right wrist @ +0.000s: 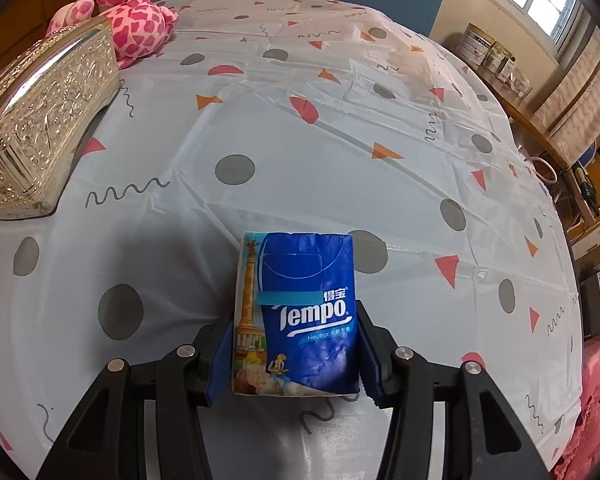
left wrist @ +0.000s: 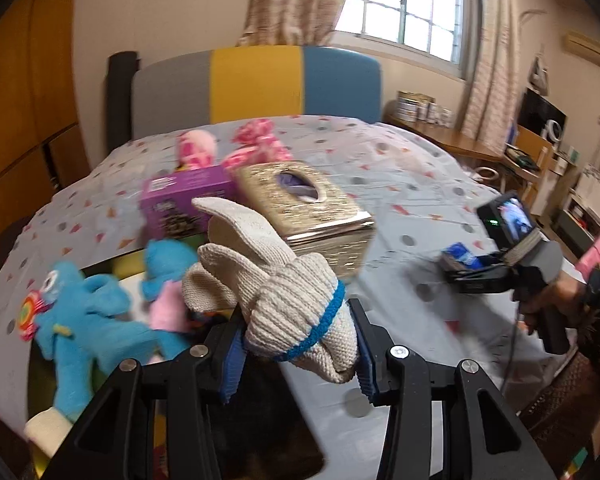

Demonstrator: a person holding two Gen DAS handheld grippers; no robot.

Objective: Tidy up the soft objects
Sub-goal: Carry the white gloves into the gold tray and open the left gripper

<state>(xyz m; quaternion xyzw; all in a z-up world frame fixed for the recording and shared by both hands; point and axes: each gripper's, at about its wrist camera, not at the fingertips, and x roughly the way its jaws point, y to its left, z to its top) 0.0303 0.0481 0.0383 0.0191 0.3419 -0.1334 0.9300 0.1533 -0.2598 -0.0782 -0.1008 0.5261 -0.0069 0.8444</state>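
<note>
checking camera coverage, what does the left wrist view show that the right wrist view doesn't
Only the left wrist view shows the left gripper shut on a knitted glove, the blue plush toy, the purple box and the right gripper from outside. Only the right wrist view shows the right gripper up close and the print on the tissue pack it is shut on. Both show the gold tissue box, the pink spotted plush toy and the patterned tablecloth.
</note>
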